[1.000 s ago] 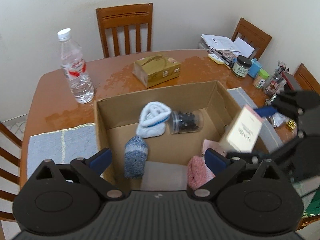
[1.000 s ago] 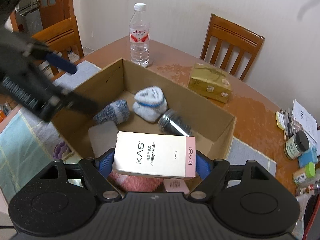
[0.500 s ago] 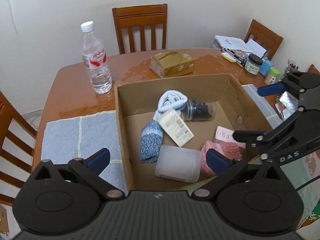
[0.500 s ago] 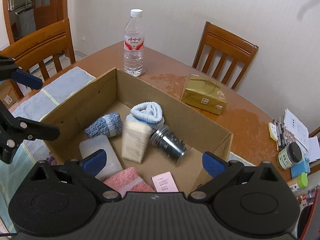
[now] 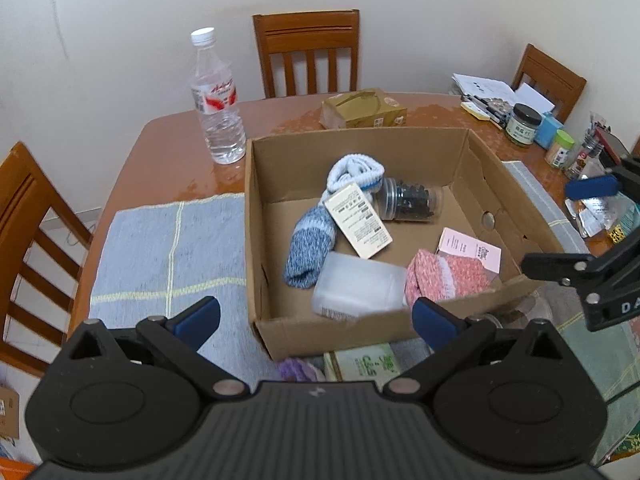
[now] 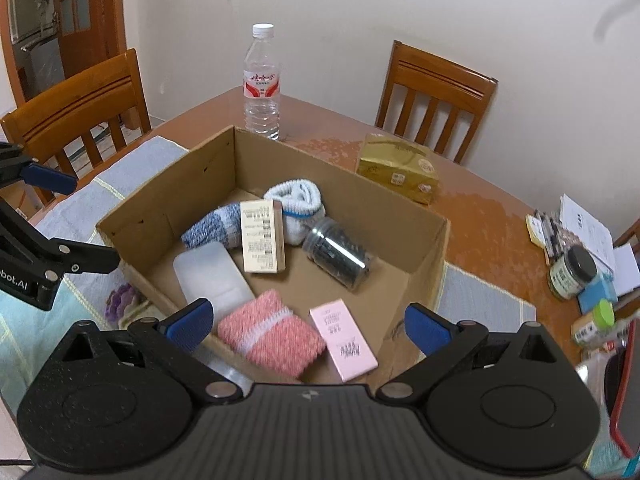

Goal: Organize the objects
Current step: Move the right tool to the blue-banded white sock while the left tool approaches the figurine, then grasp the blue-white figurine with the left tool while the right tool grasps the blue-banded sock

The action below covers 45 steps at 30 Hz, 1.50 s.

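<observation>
An open cardboard box sits on the table. Inside lie a cream nail-glue box, a blue sock, a white sock, a clear jar of dark bits, a translucent plastic case, a pink knit cloth and a pink carton. My left gripper is open and empty at the box's near edge. My right gripper is open and empty above the box's near right side.
A water bottle and a gold tissue box stand behind the box. Jars, papers and pens crowd the right end. Grey placemats lie beside the box. A green packet and purple item lie in front. Wooden chairs surround the table.
My right gripper opened and let the cream box go; it now lies in the box against the socks. Both grippers have pulled back and up from the box.
</observation>
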{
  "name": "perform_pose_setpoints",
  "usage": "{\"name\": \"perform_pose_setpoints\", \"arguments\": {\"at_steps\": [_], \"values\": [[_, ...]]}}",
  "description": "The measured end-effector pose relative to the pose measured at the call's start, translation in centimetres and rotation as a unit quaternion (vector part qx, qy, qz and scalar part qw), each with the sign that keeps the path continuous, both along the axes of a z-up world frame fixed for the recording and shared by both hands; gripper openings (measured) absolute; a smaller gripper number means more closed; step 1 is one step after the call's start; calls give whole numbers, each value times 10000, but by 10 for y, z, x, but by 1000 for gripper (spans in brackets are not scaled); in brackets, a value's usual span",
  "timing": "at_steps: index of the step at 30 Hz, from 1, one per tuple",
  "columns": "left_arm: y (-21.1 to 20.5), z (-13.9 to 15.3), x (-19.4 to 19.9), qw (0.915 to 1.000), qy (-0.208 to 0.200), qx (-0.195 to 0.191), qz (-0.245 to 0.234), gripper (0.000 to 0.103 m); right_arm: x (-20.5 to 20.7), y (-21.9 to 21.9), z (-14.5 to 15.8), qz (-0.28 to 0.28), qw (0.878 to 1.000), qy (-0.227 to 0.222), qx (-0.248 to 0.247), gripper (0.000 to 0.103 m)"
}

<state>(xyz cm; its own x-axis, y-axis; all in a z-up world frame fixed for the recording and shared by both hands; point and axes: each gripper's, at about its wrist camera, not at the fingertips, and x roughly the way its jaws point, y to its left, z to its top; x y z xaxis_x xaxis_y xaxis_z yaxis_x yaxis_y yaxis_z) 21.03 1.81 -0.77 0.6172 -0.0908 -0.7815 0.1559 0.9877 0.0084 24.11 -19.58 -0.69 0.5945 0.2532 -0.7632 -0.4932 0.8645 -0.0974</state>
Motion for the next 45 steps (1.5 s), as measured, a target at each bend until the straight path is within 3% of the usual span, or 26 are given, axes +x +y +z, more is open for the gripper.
{"name": "perform_pose_setpoints", "arguments": {"at_steps": [13, 21, 29, 36, 40, 45], "values": [[-8, -37, -49, 9984, 50, 4, 569, 102, -44, -32, -31, -262, 9996, 88, 63, 103], [-11, -63, -64, 9992, 131, -25, 369, 102, -67, -41, -66, -672, 9965, 466, 170, 103], [-6, -79, -77, 9995, 179, -216, 138, 102, -86, -30, -121, -1048, 9906, 873, 135, 103], [2, -80, -82, 9996, 144, -230, -77, 102, -93, -15, -134, -1238, 9877, 939, 150, 103], [2, -82, -81, 9998, 103, -136, -131, 102, -91, -8, -143, -1344, 9870, 876, -108, 103], [-7, -85, -78, 9996, 152, -197, -126, 102, -84, -19, -142, -1380, 9866, 869, -40, 103]]}}
